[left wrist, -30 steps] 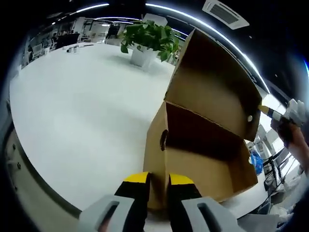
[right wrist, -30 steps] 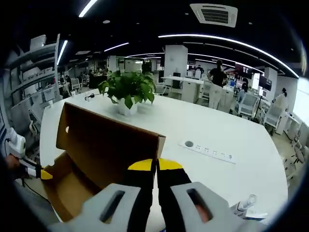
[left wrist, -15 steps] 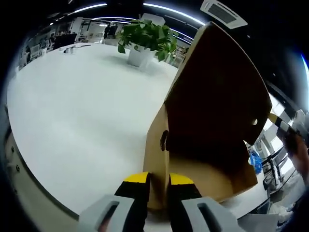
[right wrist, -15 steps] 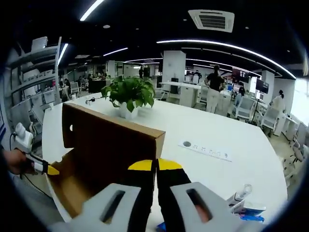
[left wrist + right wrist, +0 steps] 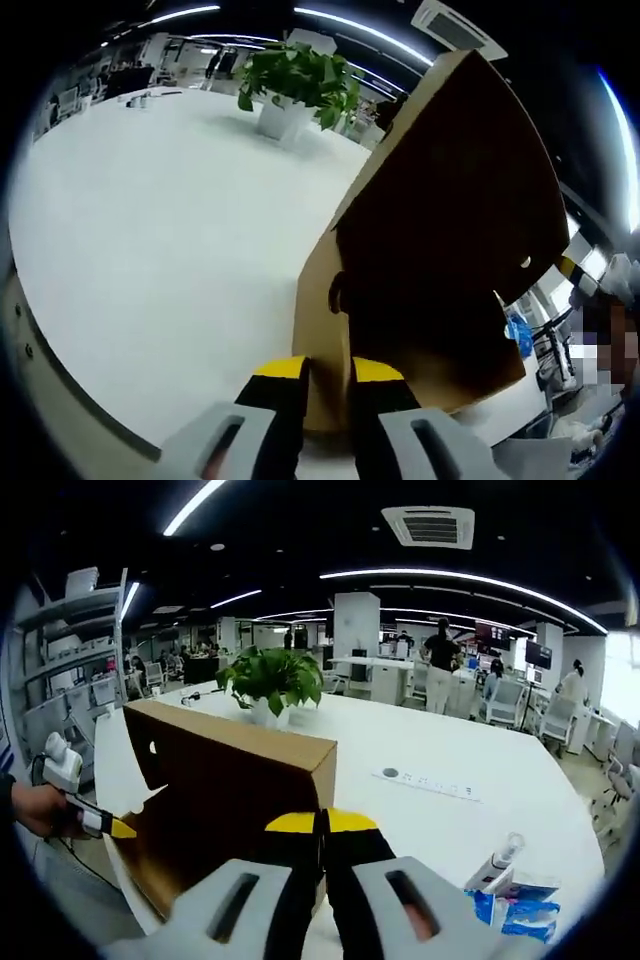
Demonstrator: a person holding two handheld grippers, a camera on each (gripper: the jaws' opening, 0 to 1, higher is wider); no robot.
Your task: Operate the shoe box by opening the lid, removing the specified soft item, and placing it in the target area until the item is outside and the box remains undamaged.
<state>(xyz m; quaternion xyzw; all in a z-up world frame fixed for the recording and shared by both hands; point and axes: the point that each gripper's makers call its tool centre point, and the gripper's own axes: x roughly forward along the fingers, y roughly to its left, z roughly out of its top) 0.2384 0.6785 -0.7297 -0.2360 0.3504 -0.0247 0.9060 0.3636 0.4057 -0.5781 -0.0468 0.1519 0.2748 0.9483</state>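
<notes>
The brown cardboard shoe box (image 5: 322,330) stands on the white table (image 5: 150,230). Its hinged lid (image 5: 460,180) leans low over the opening, and the inside is in dark shadow. My left gripper (image 5: 328,375) is shut on the box's near side wall, which runs between the yellow tips. In the right gripper view the lid (image 5: 230,780) slopes down to the left, and my right gripper (image 5: 322,825) is shut on its free edge at the corner. The left gripper (image 5: 108,827) also comes into this view at the far left, held by a hand (image 5: 35,808).
A potted green plant (image 5: 272,680) stands on the table behind the box. A socket strip (image 5: 425,780) lies to the right. A small bottle and blue-and-white packets (image 5: 505,885) lie at the table's near right. Chairs, desks and people are far behind.
The lid has swung down over the box with my right gripper on it, covering most of the inside. The left gripper has kept its hold on the wall.
</notes>
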